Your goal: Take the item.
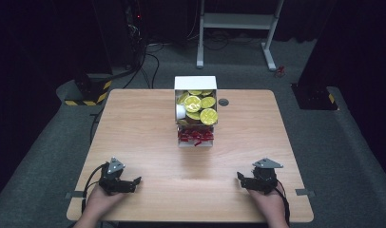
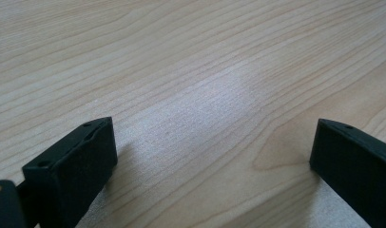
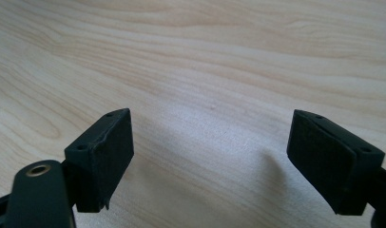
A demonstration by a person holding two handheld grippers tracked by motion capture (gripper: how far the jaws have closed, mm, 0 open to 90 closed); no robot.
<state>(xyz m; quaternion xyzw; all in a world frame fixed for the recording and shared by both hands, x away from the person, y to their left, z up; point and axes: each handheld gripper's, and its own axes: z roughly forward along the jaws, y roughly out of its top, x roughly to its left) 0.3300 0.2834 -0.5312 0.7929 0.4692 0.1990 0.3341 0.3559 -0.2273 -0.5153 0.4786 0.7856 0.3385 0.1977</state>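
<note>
Two grippers are being held low at the near edge of the wooden table (image 1: pixel 143 128) in the high view: left gripper (image 1: pixel 136 181) at the near-left corner, right gripper (image 1: pixel 239 176) at the near-right, each w/ a hand behind it & jaws pointing inward across the tabletop. A white box (image 1: pixel 196 83) is sitting at table centre toward the far edge, well apart from both; round yellow-green lidded cups (image 1: pixel 193 103) are being shown packed inside it, w/ a small tray of red bits (image 1: pixel 196 137) touching its near side.

Left gripper view: left gripper (image 2: pixel 212 142) is being kept w/ jaws wide apart, only bare wood grain between them.

Right gripper view: right gripper (image 3: pixel 210 137) is likewise being held spread, nothing gripped, pale tabletop between the black pads (image 3: pixel 117 142).
</note>
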